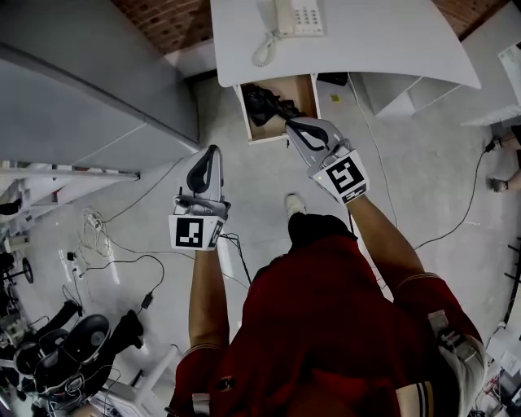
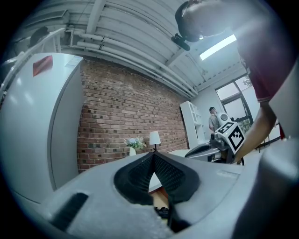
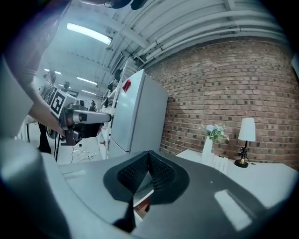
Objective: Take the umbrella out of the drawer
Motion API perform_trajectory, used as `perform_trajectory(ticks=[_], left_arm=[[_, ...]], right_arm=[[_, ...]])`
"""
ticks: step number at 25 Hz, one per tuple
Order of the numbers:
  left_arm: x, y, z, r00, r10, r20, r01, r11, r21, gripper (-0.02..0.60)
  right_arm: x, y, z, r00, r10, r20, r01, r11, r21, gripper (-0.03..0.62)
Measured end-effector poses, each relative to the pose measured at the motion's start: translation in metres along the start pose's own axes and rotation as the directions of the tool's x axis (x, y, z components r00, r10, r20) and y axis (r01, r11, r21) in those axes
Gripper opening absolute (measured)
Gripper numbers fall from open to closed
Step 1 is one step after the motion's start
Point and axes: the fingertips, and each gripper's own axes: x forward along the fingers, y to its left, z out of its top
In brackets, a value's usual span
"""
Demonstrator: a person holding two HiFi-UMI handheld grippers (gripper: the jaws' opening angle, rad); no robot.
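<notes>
Head view: white counter (image 1: 366,49) at top centre, w/ a white telephone (image 1: 297,16) on it near the top edge. Under the counter's front edge a wooden drawer (image 1: 307,91) stands pulled open. The black umbrella (image 1: 264,102) lies inside it, folded, filling the left and middle part. It's not gripped by anything.

Right gripper (image 1: 290,123) is at the drawer's lower right corner, tips just at the front rim, near the umbrella's end; can't tell if it touches. Its jaws are pressed together, nothing between them. The right gripper view shows the two black pads meeting at the tip, w/ a bit of the wooden drawer visible below the gap.

Left gripper (image 1: 214,150) is lower left of the drawer, over the grey floor (image 1: 407,163), well apart from the umbrella. Jaws also pressed together and empty. In the left gripper view the pads meet at a point, and a dark shape in the drawer shows under them.

Background: red brick wall (image 2: 126,112), a white-shaded lamp (image 3: 246,130) and a white vase (image 3: 207,148) w/ flowers at the counter's back. A tall white fridge (image 3: 140,112) stands at left. Cables (image 1: 106,244) lie on the floor at lower left of the head view.
</notes>
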Motion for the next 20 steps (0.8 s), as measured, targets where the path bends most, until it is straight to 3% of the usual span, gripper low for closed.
perform_trajectory(ticks=[10,20], left_arm=[[0.068,0.030,-0.044,0.997,0.050,-0.060,-0.050,0.999,0.002,0.003],[0.088,0.053,-0.088,0.996,0.041,-0.075,-0.045,0.998,-0.046,0.003]], right_arm=[[0.065,-0.055,-0.074,0.988,0.113,-0.104,-0.111,0.993,0.028,0.045],[0.123,-0.059,-0.184,0.937,0.161,-0.309,-0.157,0.987,0.037,0.237]])
